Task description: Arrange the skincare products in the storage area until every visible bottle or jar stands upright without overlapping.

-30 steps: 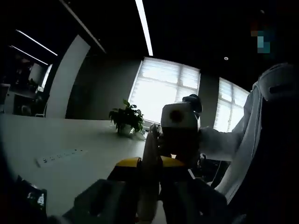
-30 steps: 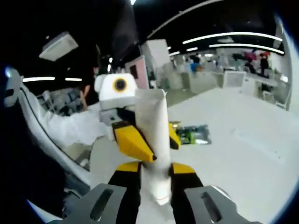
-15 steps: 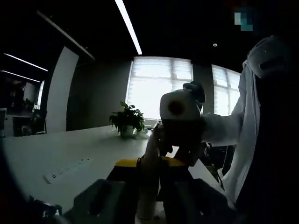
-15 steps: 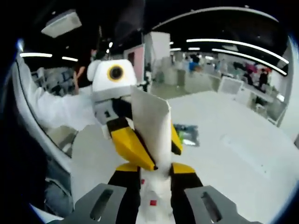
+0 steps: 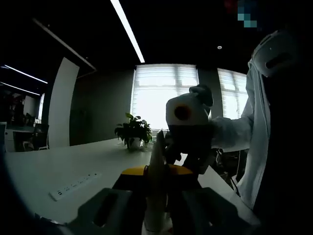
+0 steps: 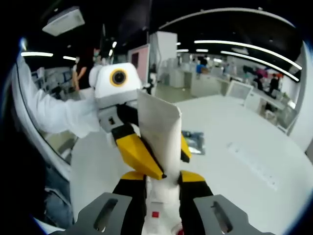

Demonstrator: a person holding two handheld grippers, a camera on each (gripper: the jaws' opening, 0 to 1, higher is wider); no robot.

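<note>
A white squeeze tube [image 6: 159, 129] is held up in the air above the table, its flat crimped end pointing away from the right gripper view's camera. My right gripper [image 6: 162, 186] is shut on the tube's lower part, where small red print shows. My left gripper [image 6: 164, 161] comes in from the left of that view, and its yellow jaws are shut on the tube's middle. In the left gripper view the tube [image 5: 156, 169] appears edge-on. My left gripper [image 5: 157, 188] clamps it there. My right gripper [image 5: 171, 149] grips it just beyond.
A white table [image 6: 234, 186] spreads below. On it lie a power strip [image 5: 73, 185] and a dark-green packet [image 6: 193, 140]. A potted plant [image 5: 133, 132] stands near the bright windows. A person's white sleeve [image 6: 58, 115] reaches in behind the left gripper.
Both views have tilted and shifted a little with the hands. The tube stays clamped between both grippers, and more of its lower end with red print now shows.
</note>
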